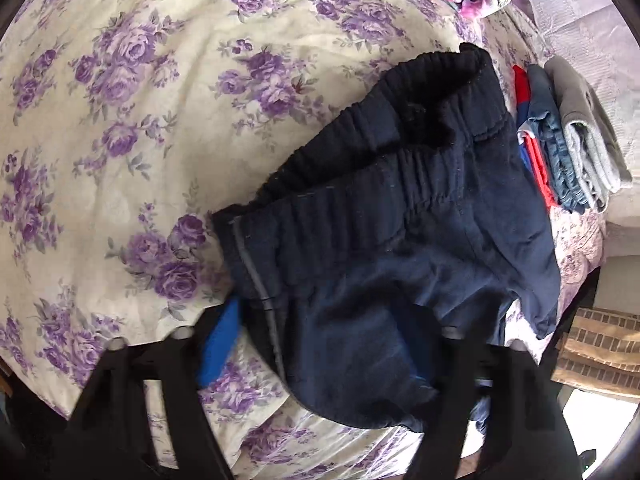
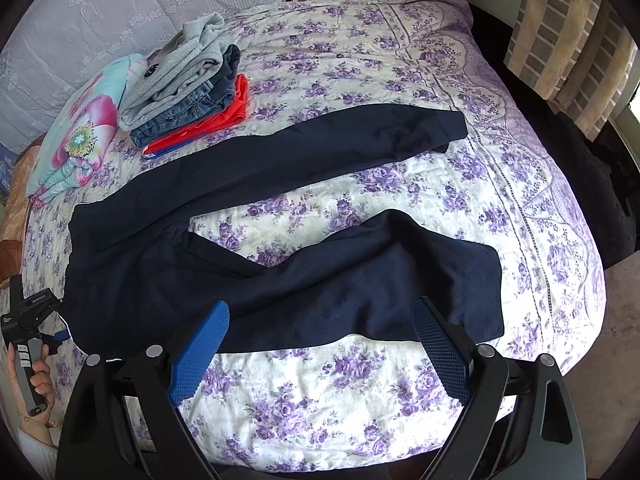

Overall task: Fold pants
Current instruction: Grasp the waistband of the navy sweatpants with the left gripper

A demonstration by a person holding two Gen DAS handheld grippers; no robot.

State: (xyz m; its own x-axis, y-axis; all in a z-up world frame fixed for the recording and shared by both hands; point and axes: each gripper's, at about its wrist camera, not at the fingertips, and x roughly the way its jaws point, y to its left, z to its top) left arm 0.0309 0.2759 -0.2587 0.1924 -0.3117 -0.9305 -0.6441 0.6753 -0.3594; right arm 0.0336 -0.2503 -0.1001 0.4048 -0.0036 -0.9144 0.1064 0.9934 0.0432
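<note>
Dark navy pants (image 2: pixel 180 272) lie spread on the floral bedspread (image 2: pixel 360 400), legs apart and running to the right. In the left wrist view their elastic waistband (image 1: pixel 400 184) gapes. My left gripper (image 1: pixel 328 312) straddles the waist corner. Its left blue pad (image 1: pixel 218 344) shows bare beside the side seam, and fabric covers the other finger. In the right wrist view a hand (image 2: pixel 36 380) holds that left gripper (image 2: pixel 64 330) at the waist edge. My right gripper (image 2: pixel 320 306) is open just over the near leg, with nothing pinched between its blue pads (image 2: pixel 200 352).
A stack of folded clothes (image 2: pixel 188 80) in grey, denim and red sits at the back left, also seen as the stack (image 1: pixel 568 140). A floral folded blanket (image 2: pixel 80 128) lies beside it, with pale pillows (image 2: pixel 120 0) behind. The bed's edge drops off at right to a dark rug (image 2: pixel 592 160).
</note>
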